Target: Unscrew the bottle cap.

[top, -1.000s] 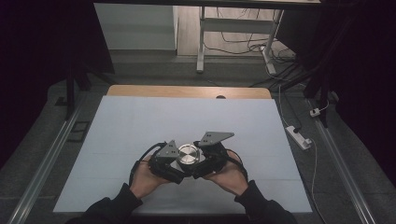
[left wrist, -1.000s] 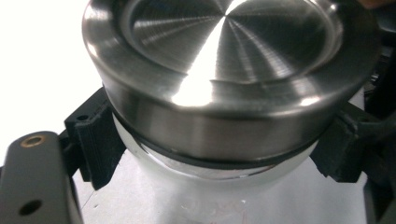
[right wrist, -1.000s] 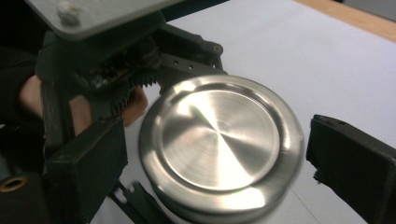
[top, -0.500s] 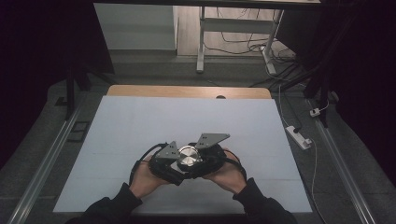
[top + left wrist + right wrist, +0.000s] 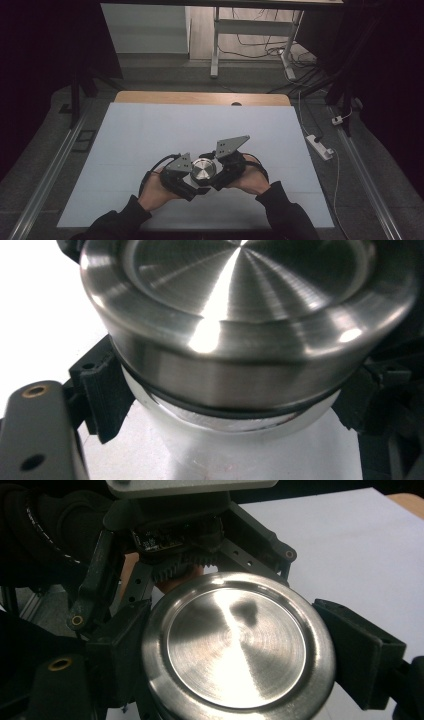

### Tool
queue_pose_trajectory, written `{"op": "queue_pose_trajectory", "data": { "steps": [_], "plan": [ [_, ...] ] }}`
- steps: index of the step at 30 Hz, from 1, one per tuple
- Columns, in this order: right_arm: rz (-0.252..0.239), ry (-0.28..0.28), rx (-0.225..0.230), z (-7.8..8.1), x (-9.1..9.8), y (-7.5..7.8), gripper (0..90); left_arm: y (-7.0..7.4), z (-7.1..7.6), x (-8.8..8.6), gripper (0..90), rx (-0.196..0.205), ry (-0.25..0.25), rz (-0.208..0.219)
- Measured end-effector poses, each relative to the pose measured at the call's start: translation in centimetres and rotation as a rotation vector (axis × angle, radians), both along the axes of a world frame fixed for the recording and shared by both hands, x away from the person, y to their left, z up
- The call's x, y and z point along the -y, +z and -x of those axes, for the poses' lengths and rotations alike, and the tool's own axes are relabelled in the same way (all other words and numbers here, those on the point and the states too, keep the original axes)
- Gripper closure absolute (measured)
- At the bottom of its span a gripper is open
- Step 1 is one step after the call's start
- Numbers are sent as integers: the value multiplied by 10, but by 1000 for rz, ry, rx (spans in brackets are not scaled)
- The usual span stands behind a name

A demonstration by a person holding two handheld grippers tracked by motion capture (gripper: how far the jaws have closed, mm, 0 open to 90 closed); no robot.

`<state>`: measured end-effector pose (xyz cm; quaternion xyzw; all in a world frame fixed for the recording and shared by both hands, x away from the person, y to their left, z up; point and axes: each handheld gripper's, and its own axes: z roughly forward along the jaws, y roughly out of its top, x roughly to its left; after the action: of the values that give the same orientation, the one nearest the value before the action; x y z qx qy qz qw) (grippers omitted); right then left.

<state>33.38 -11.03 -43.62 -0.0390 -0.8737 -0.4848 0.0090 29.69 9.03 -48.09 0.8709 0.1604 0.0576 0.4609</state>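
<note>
My right gripper (image 5: 212,172) has just been closing, and its jaws now clamp the rim of the steel lid (image 5: 202,169) from both sides. A second ago they stood wide around it. My left gripper (image 5: 192,175) grips the white jar (image 5: 260,450) just under that lid, unchanged. The jar sits low over the near middle of the table (image 5: 150,130), between my hands. With both grips set, I judge I'm ready to twist the lid off.
</note>
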Motion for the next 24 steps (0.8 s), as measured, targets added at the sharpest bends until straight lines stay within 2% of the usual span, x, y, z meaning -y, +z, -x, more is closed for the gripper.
{"op": "queue_pose_trajectory", "data": {
  "steps": [2, 4, 5, 6, 7, 8, 9, 10, 11, 12, 16, 17, 18, 22, 24],
  "plan": [
    [6, -18, 0, 0, -1, 0, 179, 0, -1, 0, 159, 3, 19, -2],
    [19, -70, -3, 2, -3, 2, 144, -1, -1, 0, 159, 5, 36, -11],
    [19, -70, -3, 2, -3, 2, 144, -1, -1, 0, 159, 5, 36, -11],
    [22, -143, -4, 3, -2, 5, 107, -1, -1, -1, 159, 8, 51, -20],
    [23, -175, -22, 3, -2, 6, 95, -2, -2, -1, 159, 11, 60, -27],
    [23, -175, -22, 3, -2, 6, 95, -2, -2, -1, 159, 8, 73, -30],
    [27, -255, -61, 3, -1, 7, 67, -2, -3, -2, 159, 7, 92, -28],
    [26, -282, -73, 4, 0, 7, 67, -2, -4, -3, 159, 7, 101, -32],
    [26, -282, -73, 4, 0, 7, 67, -2, -4, -3, 159, 4, 114, -28],
    [25, -323, -64, 8, -3, 6, 57, -2, -4, -4, 159, 4, 130, -26],
    [37, -377, -11, 20, -14, 3, 75, -1, -6, -7, 159, -10, 182, -16],
    [37, -377, -11, 20, -14, 3, 75, -1, -6, -7, 159, -10, 182, -16],
    [34, -428, 22, 26, -20, 1, 111, -2, -6, -7, 159, -7, 190, -21],
    [18, -455, 67, 27, -21, -1, 186, 0, -5, -7, 159, -11, 186, -11],
    [8, -454, 60, 27, -20, -1, 186, 0, -5, -7, 159, -9, 184, -8]
  ]
}}
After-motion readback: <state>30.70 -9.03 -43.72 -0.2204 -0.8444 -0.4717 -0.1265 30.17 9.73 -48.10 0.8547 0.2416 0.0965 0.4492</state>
